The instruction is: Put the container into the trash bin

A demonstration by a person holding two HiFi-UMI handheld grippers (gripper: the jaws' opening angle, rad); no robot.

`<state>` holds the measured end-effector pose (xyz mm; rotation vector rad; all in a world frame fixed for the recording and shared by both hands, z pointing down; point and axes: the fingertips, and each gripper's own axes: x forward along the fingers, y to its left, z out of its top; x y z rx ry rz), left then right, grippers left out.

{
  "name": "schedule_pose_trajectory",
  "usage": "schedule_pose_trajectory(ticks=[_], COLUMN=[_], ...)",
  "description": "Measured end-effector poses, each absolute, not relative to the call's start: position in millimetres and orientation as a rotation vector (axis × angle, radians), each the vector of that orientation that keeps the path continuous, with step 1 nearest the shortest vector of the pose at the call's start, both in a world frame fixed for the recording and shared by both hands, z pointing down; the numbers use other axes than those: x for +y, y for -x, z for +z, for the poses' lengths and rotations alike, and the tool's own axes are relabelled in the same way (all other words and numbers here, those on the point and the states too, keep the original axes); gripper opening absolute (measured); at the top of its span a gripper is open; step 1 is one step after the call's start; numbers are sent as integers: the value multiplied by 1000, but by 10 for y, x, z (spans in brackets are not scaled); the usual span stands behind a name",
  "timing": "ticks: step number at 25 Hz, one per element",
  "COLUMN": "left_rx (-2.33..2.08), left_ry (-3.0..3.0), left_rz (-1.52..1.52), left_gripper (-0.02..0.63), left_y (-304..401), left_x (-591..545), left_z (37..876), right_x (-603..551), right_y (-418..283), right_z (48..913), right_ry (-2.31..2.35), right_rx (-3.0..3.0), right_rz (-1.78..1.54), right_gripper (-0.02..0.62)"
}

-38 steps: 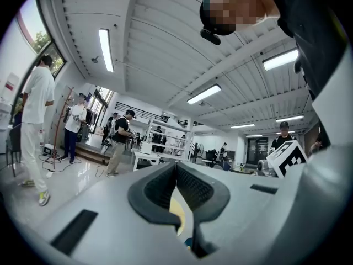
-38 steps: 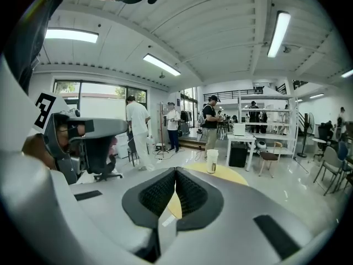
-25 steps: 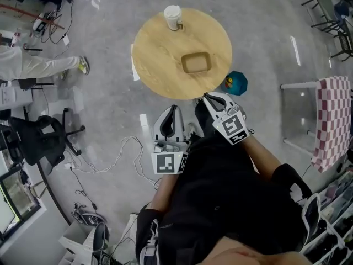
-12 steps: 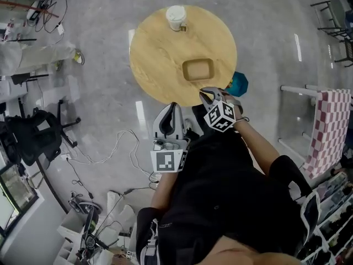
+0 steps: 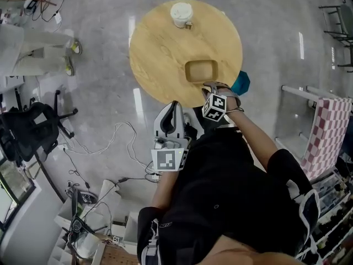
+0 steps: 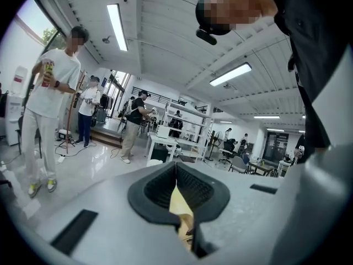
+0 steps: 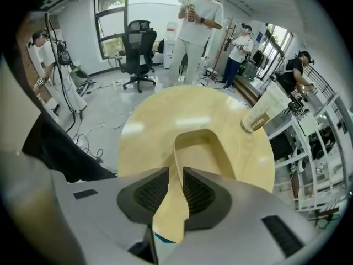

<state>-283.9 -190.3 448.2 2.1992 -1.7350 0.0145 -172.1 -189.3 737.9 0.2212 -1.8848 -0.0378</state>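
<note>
Right gripper [image 7: 176, 175], jaws opening astride the near wall of the container [image 7: 203, 148] on the round table [image 7: 142, 127]; left gripper [image 6: 176, 169], fingertips together, holding nothing

Container [image 5: 201, 70] sits on the table [image 5: 160, 48] near its front edge, cup [image 5: 181, 12] at the far edge, bin [image 5: 241, 83] just right of it.

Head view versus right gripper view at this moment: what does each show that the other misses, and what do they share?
Only the head view: the left gripper, the checkered cloth and the cables on the floor.
Only the right gripper view: the right gripper from behind its opening jaws, with the container showing its near rim in their gap; also the window.
Both: the round table, the container, the lidded cup and the office chair.
</note>
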Motion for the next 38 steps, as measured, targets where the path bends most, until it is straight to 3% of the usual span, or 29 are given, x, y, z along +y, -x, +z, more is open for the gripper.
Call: schedule_pose_trajectory(ticks=[19,24,38], left_rx=[-1758,-1765,-1783], left_ry=[-2132,-2125,-2164], left_rz=[6,7,-47], left_gripper=[11,11,11], left_y=[2996,3019,3084], left_x=[-2052,-2006,-1586], left_z=[4600,4583,4390], right_x=[-2029,-2089,-1853], right_y=[1687,1661,1707], right_z=[8049,8032,7763], right_ry=[-140,-153,-222], right_rx=[-1757,-1733,-1774], right_rz=[-107,-136,-126], right_gripper=[83,44,37])
